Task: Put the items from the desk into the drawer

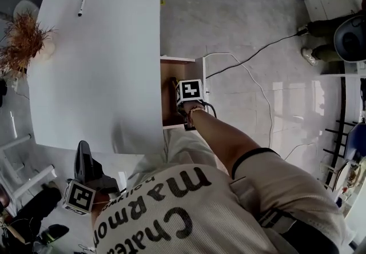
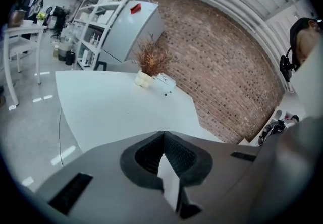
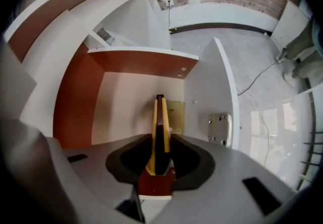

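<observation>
The white desk (image 1: 103, 64) carries a black marker pen (image 1: 83, 0) near its far edge. The open drawer (image 1: 169, 70) with a brown inside juts out at the desk's right side. My right gripper (image 1: 179, 97) points steeply down into it, shut on a thin flat item (image 3: 160, 119) with yellow edges and a dark middle, held edge-on. Below the item, a yellowish square (image 3: 176, 112) lies on the drawer (image 3: 78, 102) floor. My left gripper (image 1: 84, 147) hangs off the desk's near left corner. Its jaws are shut with nothing held (image 2: 163, 133), and it faces the desk (image 2: 116, 112) and the pen (image 2: 166, 94).
A dried plant in a pale pot (image 1: 23, 38) stands at the desk's left edge (image 2: 150, 61). A cable (image 1: 251, 75) runs over the grey floor right of the drawer. A person's feet and a chair (image 1: 337, 38) are at the far right. White frame legs (image 1: 23, 161) stand at the lower left.
</observation>
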`<act>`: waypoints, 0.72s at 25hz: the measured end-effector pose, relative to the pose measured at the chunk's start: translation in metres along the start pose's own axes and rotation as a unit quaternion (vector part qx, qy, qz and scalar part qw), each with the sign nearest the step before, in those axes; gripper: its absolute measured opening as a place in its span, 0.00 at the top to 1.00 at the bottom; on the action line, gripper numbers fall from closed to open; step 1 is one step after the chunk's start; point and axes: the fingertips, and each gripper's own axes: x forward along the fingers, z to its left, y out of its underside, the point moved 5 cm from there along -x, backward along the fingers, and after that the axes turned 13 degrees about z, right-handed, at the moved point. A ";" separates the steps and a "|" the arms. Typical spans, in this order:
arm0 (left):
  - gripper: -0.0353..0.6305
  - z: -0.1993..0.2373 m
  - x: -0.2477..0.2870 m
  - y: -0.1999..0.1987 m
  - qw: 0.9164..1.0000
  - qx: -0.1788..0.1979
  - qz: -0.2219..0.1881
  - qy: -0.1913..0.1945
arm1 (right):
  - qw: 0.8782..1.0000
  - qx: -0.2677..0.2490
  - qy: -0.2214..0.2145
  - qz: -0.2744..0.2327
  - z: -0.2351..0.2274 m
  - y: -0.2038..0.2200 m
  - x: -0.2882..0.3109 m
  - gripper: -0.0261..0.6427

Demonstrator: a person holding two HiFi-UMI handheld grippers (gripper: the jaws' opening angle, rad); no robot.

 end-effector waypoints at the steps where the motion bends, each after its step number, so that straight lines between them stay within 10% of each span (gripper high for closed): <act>1: 0.94 0.001 -0.001 0.002 1.000 -0.004 0.001 -0.001 | 1.000 0.001 0.001 0.003 0.000 0.001 0.003 0.78; 18: 0.94 -0.001 0.001 0.002 1.000 -0.005 -0.003 -0.013 | 0.994 0.093 -0.049 0.021 -0.009 0.010 0.051 0.78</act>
